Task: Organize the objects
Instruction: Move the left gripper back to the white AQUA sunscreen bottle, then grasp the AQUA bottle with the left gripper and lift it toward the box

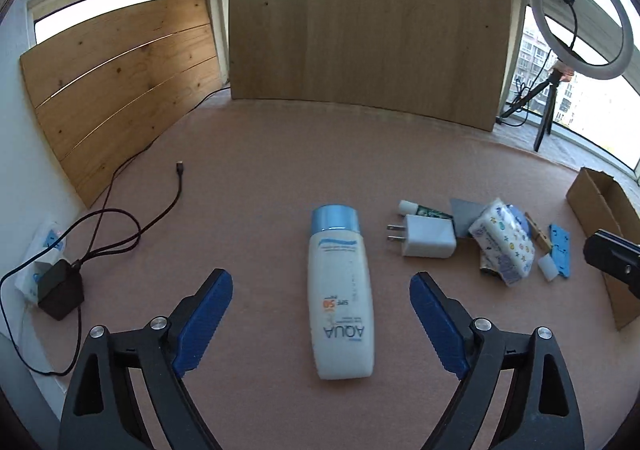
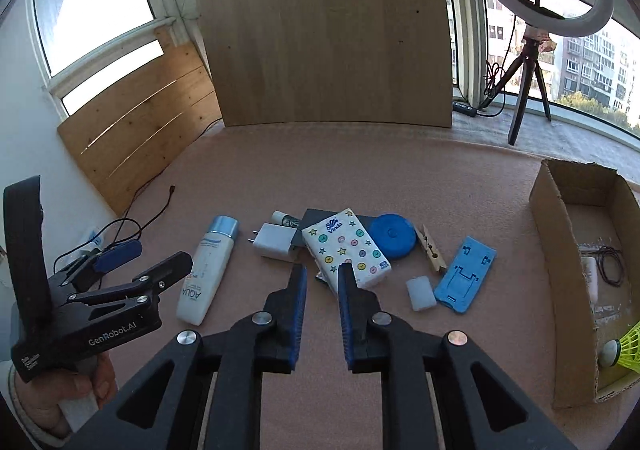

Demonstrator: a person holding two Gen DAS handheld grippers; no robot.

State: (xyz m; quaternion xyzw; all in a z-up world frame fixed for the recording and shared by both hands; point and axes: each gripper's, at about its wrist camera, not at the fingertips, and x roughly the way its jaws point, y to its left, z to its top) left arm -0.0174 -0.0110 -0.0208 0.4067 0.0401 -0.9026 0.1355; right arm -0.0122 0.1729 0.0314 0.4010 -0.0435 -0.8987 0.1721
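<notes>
Sunscreen bottle (image 1: 341, 292) lies flat on the pink mat (image 1: 260, 177) in your left wrist view, cap away from you, between the wide-spread fingers of your left gripper (image 1: 320, 304), pads clear of it. White charger (image 1: 428, 236) and tissue pack (image 1: 504, 244) sit just right of it. In your right wrist view, your right gripper (image 2: 322, 278) is nearly closed on nothing, tips just short of the tissue pack. Cardboard box (image 2: 560, 250) stands at the right, shuttlecock (image 2: 624, 350) inside.

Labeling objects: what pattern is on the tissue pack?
White tissue pack printed with small pastel stars and buttons; clearest in the right wrist view.
</notes>
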